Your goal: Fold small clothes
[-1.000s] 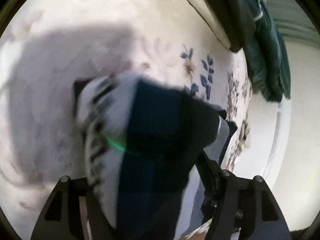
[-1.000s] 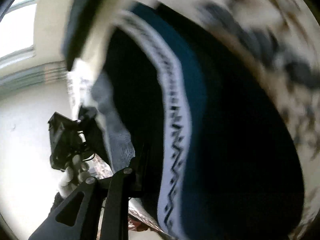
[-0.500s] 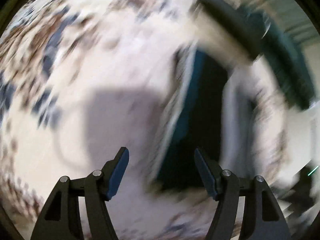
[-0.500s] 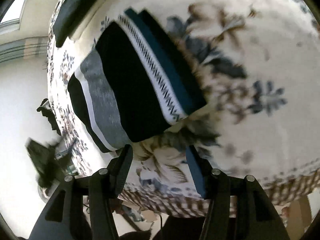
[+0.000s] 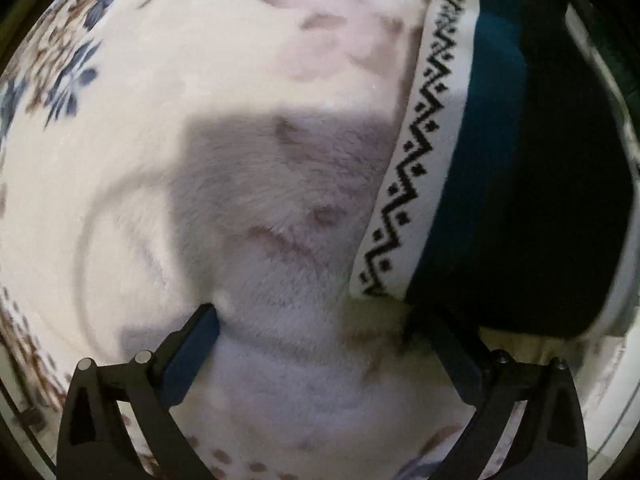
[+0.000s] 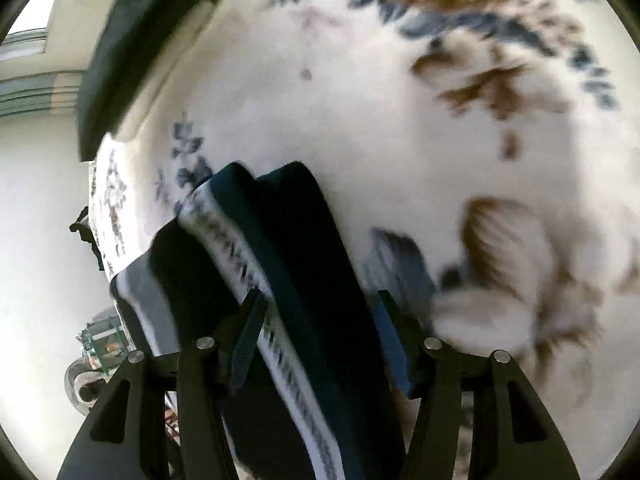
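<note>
At the bottom of the left wrist view, the left hand-held gripper has its black fingers with blue pads spread wide apart, holding nothing; the left pad presses into the fluffy white blanket with blue and brown flower print, and the right finger sits just at the lower edge of the folded garment. That folded dark knit garment with a teal band and a white strip of black zigzag lies on the blanket along the right side of the frame, the zigzag strip running from the upper right down toward the lower centre. A grey shadow falls on the blanket in the middle of the frame

In the right wrist view, the right hand-held gripper at the bottom centre is open about halfway, and the folded garment passes between its fingers; whether the pads press on the cloth cannot be told through the blur. The garment's grey and white stripes show at the lower left. Beyond it the flowered blanket fills the upper right, and a dark green cushion lies at the upper left
</note>
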`<state>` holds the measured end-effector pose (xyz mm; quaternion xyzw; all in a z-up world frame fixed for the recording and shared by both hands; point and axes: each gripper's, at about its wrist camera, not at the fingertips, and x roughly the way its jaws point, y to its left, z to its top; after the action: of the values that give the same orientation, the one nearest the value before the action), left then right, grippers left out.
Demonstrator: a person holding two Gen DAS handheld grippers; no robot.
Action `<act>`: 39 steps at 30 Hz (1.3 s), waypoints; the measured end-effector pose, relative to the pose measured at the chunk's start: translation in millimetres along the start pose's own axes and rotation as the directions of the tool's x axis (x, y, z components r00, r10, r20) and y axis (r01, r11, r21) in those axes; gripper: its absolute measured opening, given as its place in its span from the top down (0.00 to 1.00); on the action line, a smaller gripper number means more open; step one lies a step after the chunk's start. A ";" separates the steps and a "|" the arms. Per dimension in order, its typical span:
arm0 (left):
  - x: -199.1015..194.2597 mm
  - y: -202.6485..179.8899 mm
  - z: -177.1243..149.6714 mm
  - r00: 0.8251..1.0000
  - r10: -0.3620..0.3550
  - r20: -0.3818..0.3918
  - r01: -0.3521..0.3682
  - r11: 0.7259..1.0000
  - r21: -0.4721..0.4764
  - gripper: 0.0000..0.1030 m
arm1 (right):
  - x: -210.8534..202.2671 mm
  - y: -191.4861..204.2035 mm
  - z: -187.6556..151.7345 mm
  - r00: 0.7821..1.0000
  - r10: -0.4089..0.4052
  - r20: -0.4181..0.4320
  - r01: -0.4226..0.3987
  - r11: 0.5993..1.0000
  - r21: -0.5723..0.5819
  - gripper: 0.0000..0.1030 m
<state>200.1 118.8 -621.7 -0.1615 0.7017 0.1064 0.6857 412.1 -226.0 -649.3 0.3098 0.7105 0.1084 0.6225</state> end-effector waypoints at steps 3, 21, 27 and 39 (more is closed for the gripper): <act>4.9 -7.3 2.7 1.000 0.029 -0.007 -0.029 0.999 -0.015 0.00 | 20.6 -3.5 11.3 0.995 0.083 -0.049 -0.081 0.996 0.036 0.43; -66.0 35.6 -17.2 0.990 -0.077 0.118 0.104 0.963 -0.250 0.00 | -30.7 33.2 27.9 0.998 -0.045 0.048 0.051 0.989 -0.138 0.84; -83.2 40.5 7.3 0.950 -0.181 0.255 0.245 0.939 -0.243 0.00 | -82.1 71.2 13.3 0.983 -0.155 0.099 0.173 0.961 -0.214 0.59; -66.1 17.2 19.3 0.901 -0.344 0.265 0.382 0.918 -0.108 0.15 | 64.7 324.2 -5.3 0.950 -0.285 -0.126 0.111 0.687 -0.718 0.51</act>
<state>212.1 147.2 -557.8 -0.3292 0.5600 0.0500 0.7586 503.9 66.9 -526.1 -0.0442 0.7112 0.3370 0.6153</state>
